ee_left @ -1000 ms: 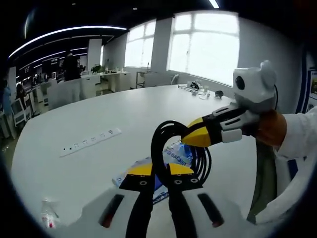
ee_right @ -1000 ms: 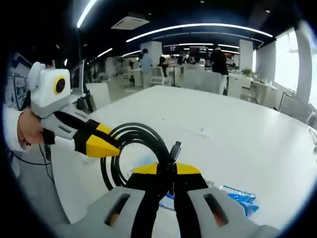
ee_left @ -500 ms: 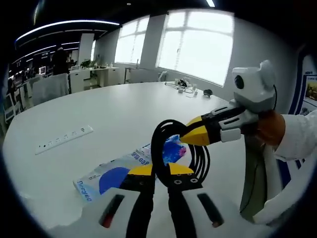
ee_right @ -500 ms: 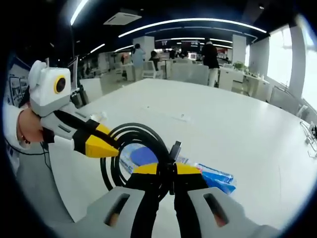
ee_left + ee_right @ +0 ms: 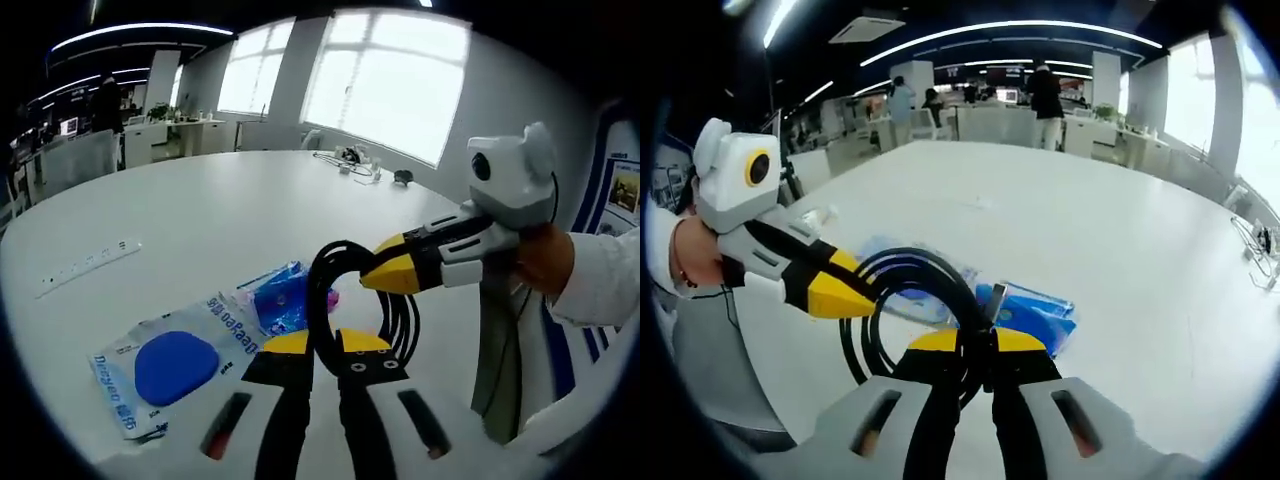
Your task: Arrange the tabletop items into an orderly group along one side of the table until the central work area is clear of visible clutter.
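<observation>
Left gripper view: nearest to me, the left gripper (image 5: 322, 343) has its yellow-tipped jaws pressed together on a coiled black cable (image 5: 325, 290), which is lifted above the white bench (image 5: 190, 230). The right gripper (image 5: 385, 274) enters from the right side, and I see its jaws also closed on the same coil, a little higher. A hand (image 5: 545, 262) in a white sleeve holds it. Below the coil, on the bench, lies a flat clear plastic packet with a blue oval print (image 5: 172, 362), and just beside it a crumpled blue plastic bag (image 5: 283, 297). Farther to the left there is a white power strip (image 5: 85, 267), well apart from the packets. Some small dark objects (image 5: 352, 158) rest near the far edge, too small for me to identify.

In the right gripper view, the right gripper (image 5: 977, 341) pinches the cable (image 5: 910, 290) beside its plug end, and the left gripper (image 5: 845, 294) grips the loop from the left. The blue bag (image 5: 1035, 312) lies behind the coil.
</observation>
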`<state>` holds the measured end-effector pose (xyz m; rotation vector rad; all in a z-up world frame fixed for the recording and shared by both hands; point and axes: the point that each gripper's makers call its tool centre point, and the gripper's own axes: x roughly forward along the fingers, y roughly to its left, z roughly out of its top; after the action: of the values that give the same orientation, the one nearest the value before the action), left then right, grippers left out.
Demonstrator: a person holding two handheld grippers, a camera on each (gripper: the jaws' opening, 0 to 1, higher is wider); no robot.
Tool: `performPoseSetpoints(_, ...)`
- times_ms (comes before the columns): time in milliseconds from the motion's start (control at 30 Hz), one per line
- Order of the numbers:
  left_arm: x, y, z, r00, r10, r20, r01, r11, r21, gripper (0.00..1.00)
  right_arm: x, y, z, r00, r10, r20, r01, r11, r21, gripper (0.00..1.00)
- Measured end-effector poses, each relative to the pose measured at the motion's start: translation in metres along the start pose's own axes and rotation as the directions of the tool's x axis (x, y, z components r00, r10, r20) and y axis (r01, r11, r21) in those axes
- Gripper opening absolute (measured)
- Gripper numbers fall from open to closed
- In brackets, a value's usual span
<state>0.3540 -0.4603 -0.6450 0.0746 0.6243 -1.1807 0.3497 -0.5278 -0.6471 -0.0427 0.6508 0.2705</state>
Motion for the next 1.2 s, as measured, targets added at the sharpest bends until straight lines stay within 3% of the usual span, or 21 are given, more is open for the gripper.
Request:
performPoseSetpoints(300, 0.029, -0.011, -0.023, 0.997, -0.034, -0.063, 0.031, 0.999, -0.038, 0.05, 0.004, -0.019, -0.037, 0.998, -0.015, -0.064, 0.018, 0.999, 0.045, 0.08)
performPoseSetpoints(800, 0.063, -0.015, -0.050, 0.987, -0.060, -0.150, 0.046, 0.994, -0.095, 0.05, 0.016, -0.037, -0.073, 0.990, -0.026, -0.139, 0.037, 0.996, 0.079, 0.08)
performPoseSetpoints(1200, 0.076, -0.007, -0.069, 0.974, -0.055, -0.219, 0.026, 0.991, -0.135, 0.05, 0.030, -0.039, -0.094, 0.983, -0.003, -0.185, 0.024, 0.994, 0.110, 0.09)
